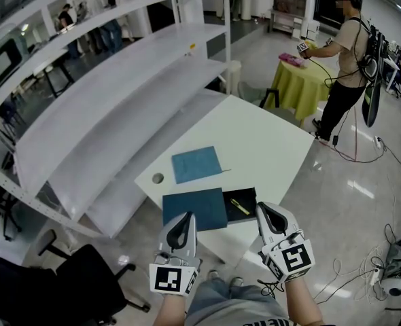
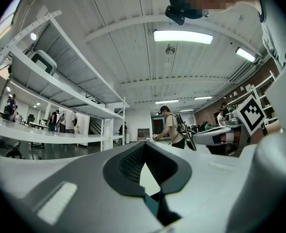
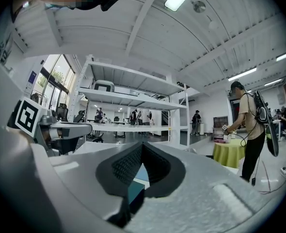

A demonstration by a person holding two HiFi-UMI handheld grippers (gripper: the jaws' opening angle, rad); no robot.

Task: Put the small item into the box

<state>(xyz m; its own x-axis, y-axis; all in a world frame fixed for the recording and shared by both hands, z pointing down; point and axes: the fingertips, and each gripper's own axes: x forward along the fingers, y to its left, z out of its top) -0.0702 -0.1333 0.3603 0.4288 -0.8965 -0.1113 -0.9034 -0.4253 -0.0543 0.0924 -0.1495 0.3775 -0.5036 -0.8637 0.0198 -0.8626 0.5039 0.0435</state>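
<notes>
Yellow, slim, probably light, the small item [image 1: 240, 206] lies in the box [image 1: 247, 195]; I'd pinch its middle. Near the box, left gripper [image 1: 187, 217] and right gripper [image 1: 263, 210] are clenched empty.

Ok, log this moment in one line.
left gripper: shut, empty | right gripper: shut, empty | yellow item: in open box

Two grippers: left gripper [image 1: 185, 219], right gripper [image 1: 266, 210]. Just ahead of their fingertips: one black box [image 1: 249, 198] holding one yellow small item [image 1: 240, 206]; two blue panels, dark panel [image 1: 194, 209] and pale panel [image 1: 196, 164]; one white table [image 1: 268, 141]. Beyond: one shelf rack [image 1: 119, 100].
</notes>
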